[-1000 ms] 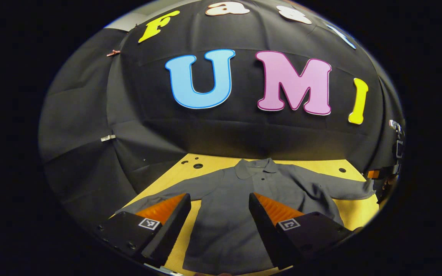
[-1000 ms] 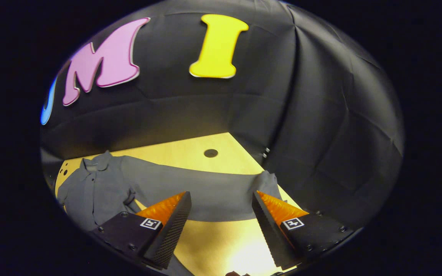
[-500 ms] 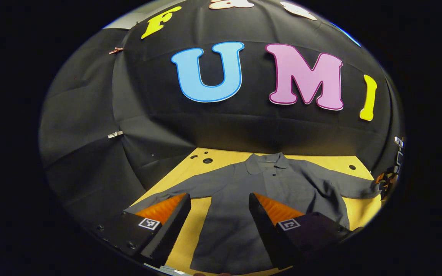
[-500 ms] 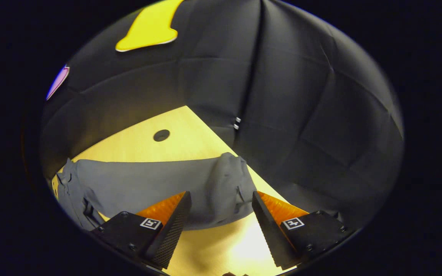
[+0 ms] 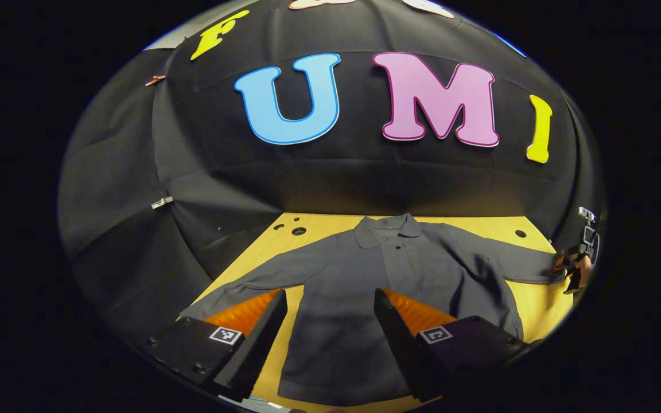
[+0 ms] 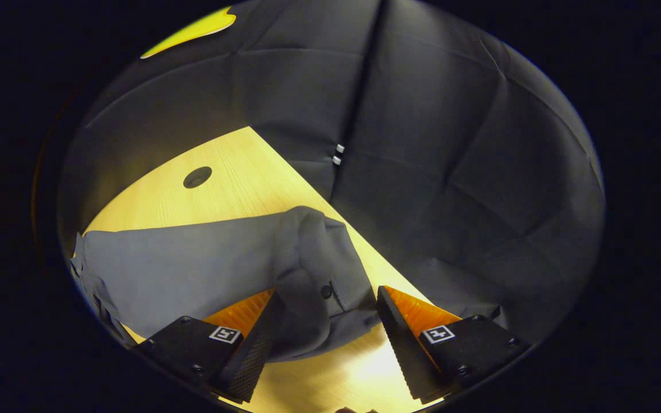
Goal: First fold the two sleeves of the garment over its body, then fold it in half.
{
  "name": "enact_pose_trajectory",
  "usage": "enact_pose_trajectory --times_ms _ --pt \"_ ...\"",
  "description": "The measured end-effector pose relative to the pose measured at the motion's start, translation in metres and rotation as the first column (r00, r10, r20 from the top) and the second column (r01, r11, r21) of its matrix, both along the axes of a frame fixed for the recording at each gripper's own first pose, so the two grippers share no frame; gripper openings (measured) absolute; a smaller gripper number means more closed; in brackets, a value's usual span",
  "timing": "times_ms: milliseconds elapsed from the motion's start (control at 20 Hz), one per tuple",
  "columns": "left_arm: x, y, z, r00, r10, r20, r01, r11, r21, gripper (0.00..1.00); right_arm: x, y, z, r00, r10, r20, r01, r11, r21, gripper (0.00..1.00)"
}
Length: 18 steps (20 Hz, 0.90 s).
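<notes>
Jaws: both grippers stand with their fingers apart, and neither is clamped on anything. The right gripper (image 6: 326, 338) is positioned at the cuff (image 6: 322, 287) of the right sleeve (image 6: 193, 258), with the buttoned cuff end lying between its two fingers on the wooden table (image 6: 238, 178). The left gripper (image 5: 330, 338) is held above the lower body of the garment (image 5: 388, 275), a grey collared shirt spread flat and face up, collar (image 5: 388, 229) toward the booth wall, both sleeves extended outward. In the left gripper view, the right gripper (image 5: 580, 258) appears at the far end of that sleeve. The step in hand is judged to be the first sleeve fold, with no fold yet made. To execute it well: lower the right gripper until one finger slides under the cuff edge and the other sits on top, then close on both layers of cloth, not on the button alone. Lift only enough to clear the table, carry the cuff across toward the shirt front, and lay the sleeve flat over the body. The cuff is bunched and may slip from a shallow grip, so take a deep bite. The left gripper may press the shirt body to stop it dragging.
</notes>
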<state>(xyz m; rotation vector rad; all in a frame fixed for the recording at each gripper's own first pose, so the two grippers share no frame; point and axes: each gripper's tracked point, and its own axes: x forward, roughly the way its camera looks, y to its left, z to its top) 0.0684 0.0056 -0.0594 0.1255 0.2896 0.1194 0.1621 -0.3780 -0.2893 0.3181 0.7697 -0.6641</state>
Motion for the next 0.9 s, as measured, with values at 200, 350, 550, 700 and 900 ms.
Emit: enact_pose_trajectory --times_ms 200,350,550,700,900 --pt "0.000 -0.012 -0.008 1.000 0.000 -0.010 0.000 0.999 -0.037 0.98 0.002 0.006 0.003 0.998 0.065 0.018 -0.065 0.998 -0.007 0.76" --pt "-0.001 -0.017 -0.009 1.000 0.002 -0.017 -0.003 0.998 -0.060 0.98 0.006 0.010 0.007 0.993 0.120 0.001 -0.119 0.991 -0.064 0.21" --pt "-0.001 -0.005 -0.005 1.000 0.025 -0.001 -0.025 0.999 -0.048 0.98 0.009 0.018 0.000 0.985 0.172 0.012 -0.172 0.984 -0.043 0.05" --pt "-0.003 0.007 -0.006 0.999 0.044 -0.007 -0.044 0.998 -0.055 0.97 0.008 0.027 0.016 0.981 0.190 0.030 -0.188 0.981 -0.047 0.06" --pt "-0.011 0.030 -0.001 0.998 0.056 0.000 -0.056 0.997 -0.047 0.97 0.016 0.042 0.061 0.961 0.268 0.072 -0.254 0.955 -0.154 0.06"
